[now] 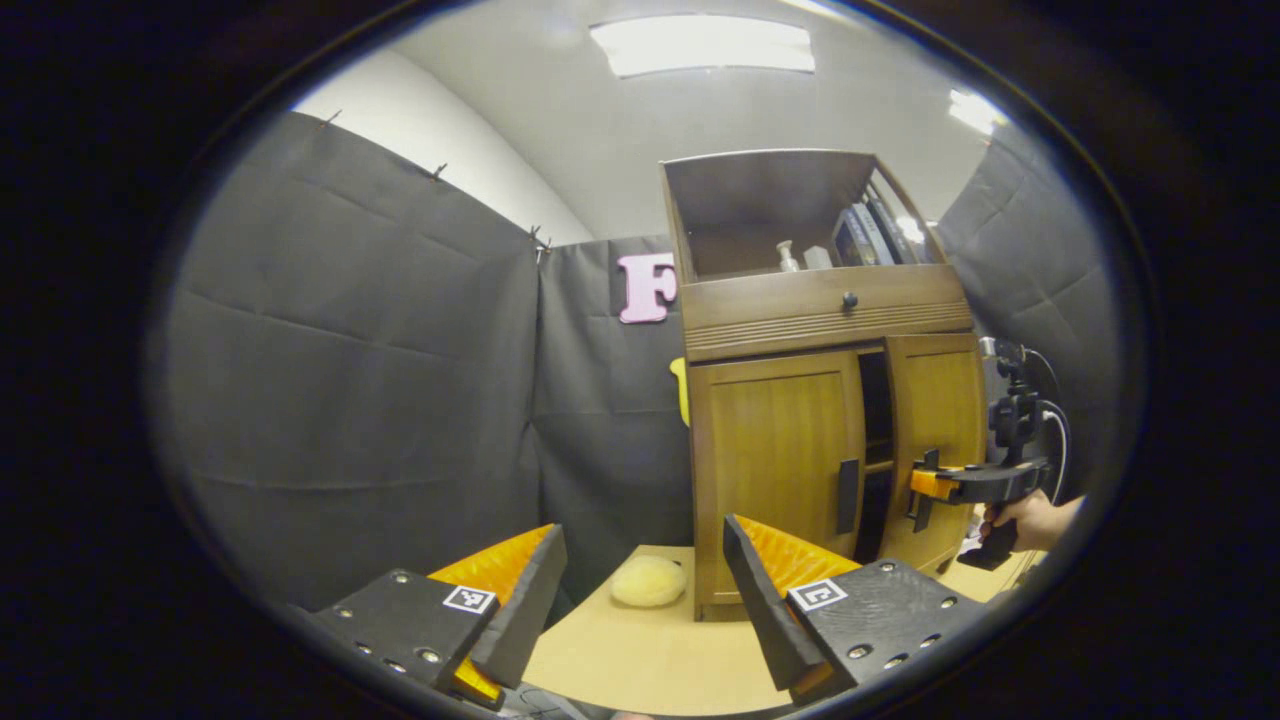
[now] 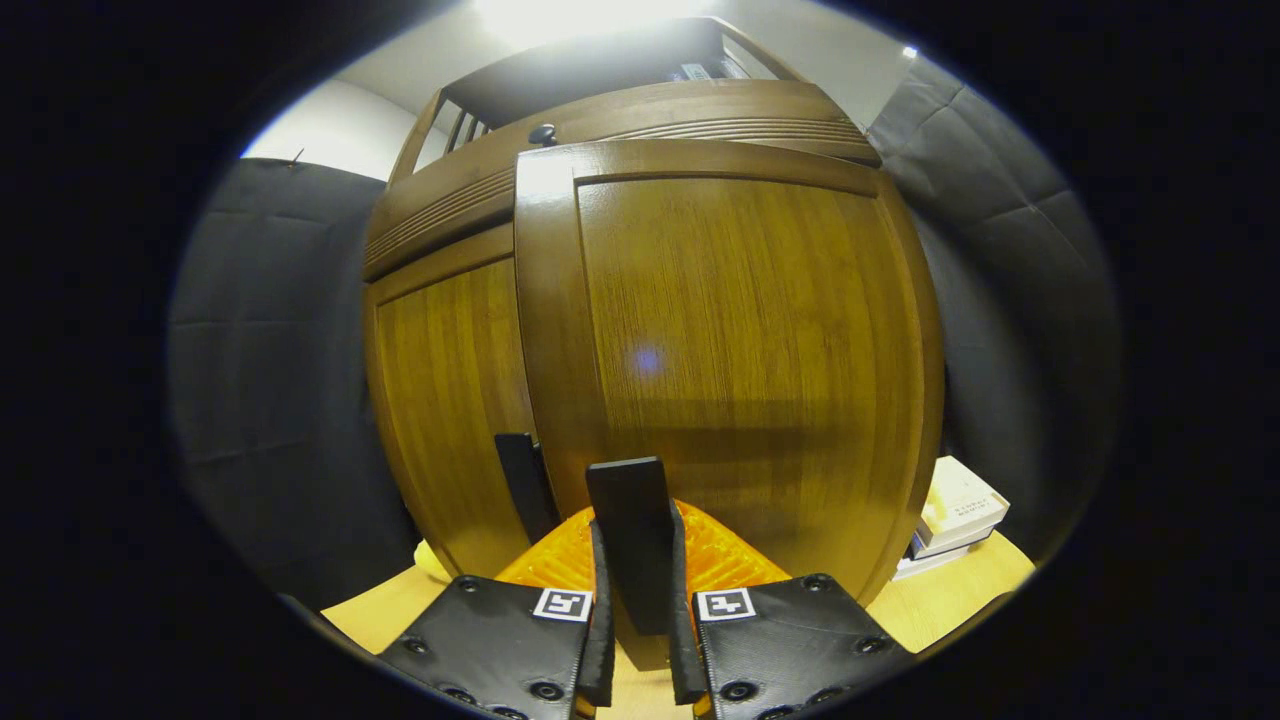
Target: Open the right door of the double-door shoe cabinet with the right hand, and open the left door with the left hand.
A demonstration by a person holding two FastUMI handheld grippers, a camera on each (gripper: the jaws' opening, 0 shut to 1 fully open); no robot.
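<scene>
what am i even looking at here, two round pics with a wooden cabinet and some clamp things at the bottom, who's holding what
A person holds a two-finger gripper in each hand. Each gripper carries a fisheye camera looking along its own fingers, which is why the pictures are round.

The left gripper view is taken from farther back. Its gripper is open and holds nothing. Ahead stands the shoe cabinet on a light wooden table, with a pale fluffy ball beside its base. The left door looks closed; the right door is swung partly open. At the right, a hand holds the other gripper against that door's handle.

The right gripper view is close up: its gripper is shut on the right door's handle. Some books lie on the table by the cabinet.
</scene>
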